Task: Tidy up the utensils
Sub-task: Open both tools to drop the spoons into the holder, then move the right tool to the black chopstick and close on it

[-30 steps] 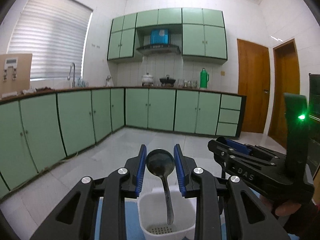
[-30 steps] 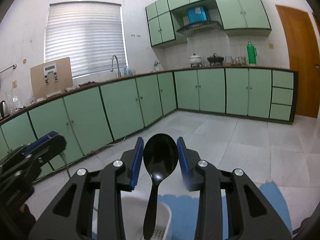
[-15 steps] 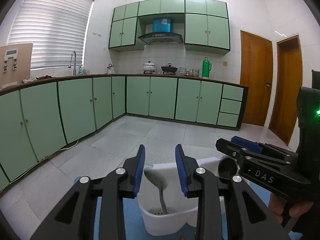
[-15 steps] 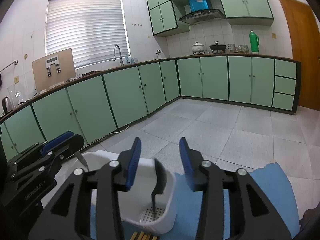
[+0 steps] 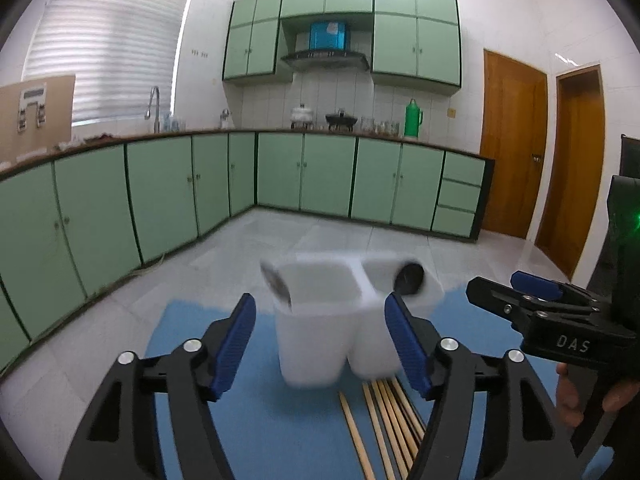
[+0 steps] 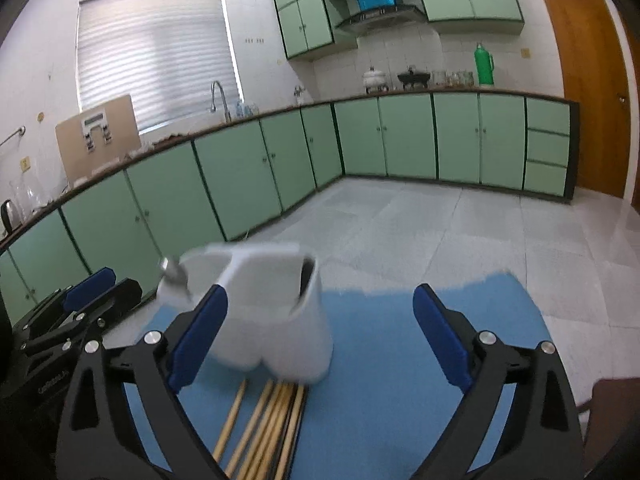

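A second ago a spoon was pinched in each gripper, bowl up, above the white holder (image 5: pixel 320 332). Now both spoons have been let go. The metal spoon (image 5: pixel 276 284) is standing in the left cup of the holder, and the black spoon (image 5: pixel 408 278) is standing in the right cup. Only the bowls can be seen above the rim, and they look blurred.

The left gripper (image 5: pixel 320 340) is spread wide and nothing is held in it. The right gripper (image 6: pixel 320 336) is spread wide too, and it is empty. Both have been pulled back from the holder, so more of the table can be seen.

So the spoon part of the job looks done. A bunch of wooden chopsticks (image 5: pixel 384 416) is lying flat on the blue mat (image 5: pixel 192 360), just in front of the holder. They have not been picked up yet, so they are likely what must be put away next. They are thin and lie close together, so one may be hard to grab alone.

The holder is set on the blue mat. Behind it a kitchen is seen, with a grey tiled floor (image 6: pixel 460 232), green cupboards (image 5: pixel 168 196), a window with blinds (image 6: pixel 156 40), a sink tap (image 6: pixel 218 96) and brown doors (image 5: pixel 512 148).
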Tool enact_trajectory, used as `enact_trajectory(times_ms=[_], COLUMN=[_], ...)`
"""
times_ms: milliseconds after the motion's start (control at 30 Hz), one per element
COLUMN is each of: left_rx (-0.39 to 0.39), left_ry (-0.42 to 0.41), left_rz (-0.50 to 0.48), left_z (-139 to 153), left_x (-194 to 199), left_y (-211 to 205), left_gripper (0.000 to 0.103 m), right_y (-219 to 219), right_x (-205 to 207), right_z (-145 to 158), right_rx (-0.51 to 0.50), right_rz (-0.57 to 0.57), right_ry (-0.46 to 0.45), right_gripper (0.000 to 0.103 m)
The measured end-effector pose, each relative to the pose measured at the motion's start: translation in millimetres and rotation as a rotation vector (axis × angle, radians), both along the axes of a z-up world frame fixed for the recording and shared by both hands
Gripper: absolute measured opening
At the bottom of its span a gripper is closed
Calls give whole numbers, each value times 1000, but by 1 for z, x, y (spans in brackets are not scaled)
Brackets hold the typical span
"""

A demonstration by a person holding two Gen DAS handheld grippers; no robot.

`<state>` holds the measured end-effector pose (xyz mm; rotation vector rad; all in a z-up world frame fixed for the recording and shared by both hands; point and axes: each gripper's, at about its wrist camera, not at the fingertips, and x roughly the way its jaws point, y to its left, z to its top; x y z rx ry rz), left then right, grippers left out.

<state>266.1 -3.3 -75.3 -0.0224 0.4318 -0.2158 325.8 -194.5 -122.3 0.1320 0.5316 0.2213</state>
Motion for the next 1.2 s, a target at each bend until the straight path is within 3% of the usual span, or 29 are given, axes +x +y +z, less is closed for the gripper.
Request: enact_trajectory(times_ms=[300,567,633,933,1200], left_rx=[15,90,98,130,126], left_ry=[178,318,344,374,384], left_rz=[49,45,47,64,71], left_z=[-50,-92,-97,-100,-99], left_x=[-58,-96,-100,-115,-116], left_y=[-1,-8,-3,12,13], left_gripper=[71,71,71,71,71], right_y=[-1,1,7,14,26], right_x=[-77,-124,-133,-155,-155], right_z=[-46,-76,-84,-99,-102], right_rx=[-41,-80,-126,-149,-194], right_rz=[-3,6,22,86,92], right_ry=[177,285,300,374,366], right_gripper=[91,90,79,74,73])
